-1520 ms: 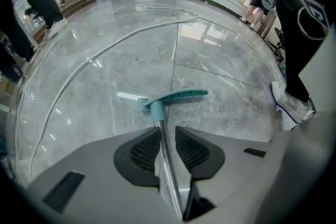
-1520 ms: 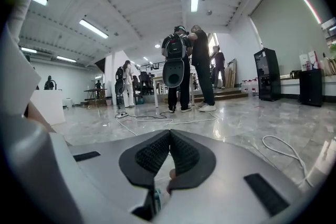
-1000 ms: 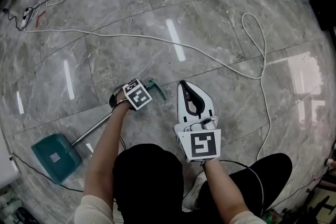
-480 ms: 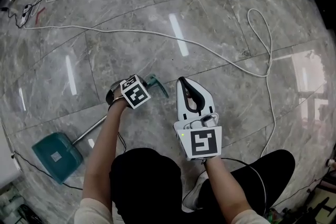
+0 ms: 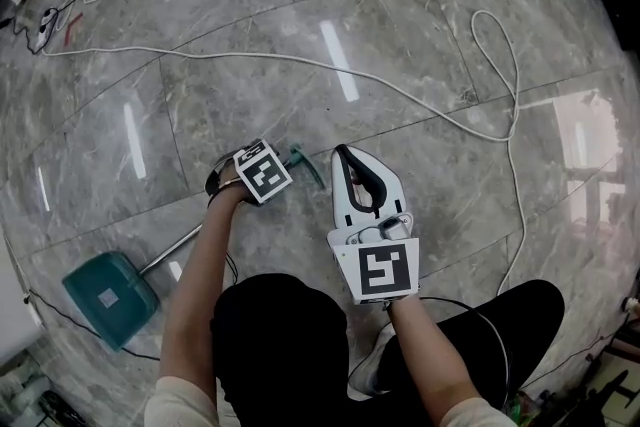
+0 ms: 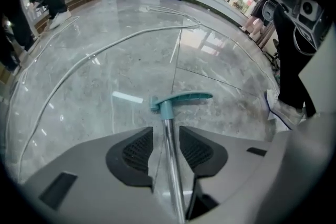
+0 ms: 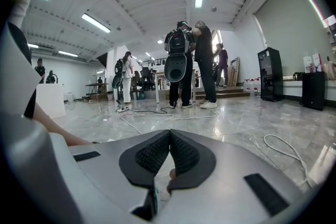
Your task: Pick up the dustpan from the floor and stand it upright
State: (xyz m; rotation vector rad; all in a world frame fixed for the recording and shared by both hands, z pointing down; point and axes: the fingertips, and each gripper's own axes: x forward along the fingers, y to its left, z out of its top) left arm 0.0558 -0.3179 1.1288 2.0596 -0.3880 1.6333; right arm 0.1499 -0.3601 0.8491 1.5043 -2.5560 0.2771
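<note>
Steel shaft (image 6: 169, 176) of the teal plastic dustpan (image 5: 105, 298) is loosely straddled for lifting by the left gripper's (image 6: 165, 131) opening jaws; the spare right gripper (image 7: 169, 136) is closed.

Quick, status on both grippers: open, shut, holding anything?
Left gripper: jaws opening, dustpan handle between them, pads clear of its shaft.
Right gripper: shut, nothing held.
</note>
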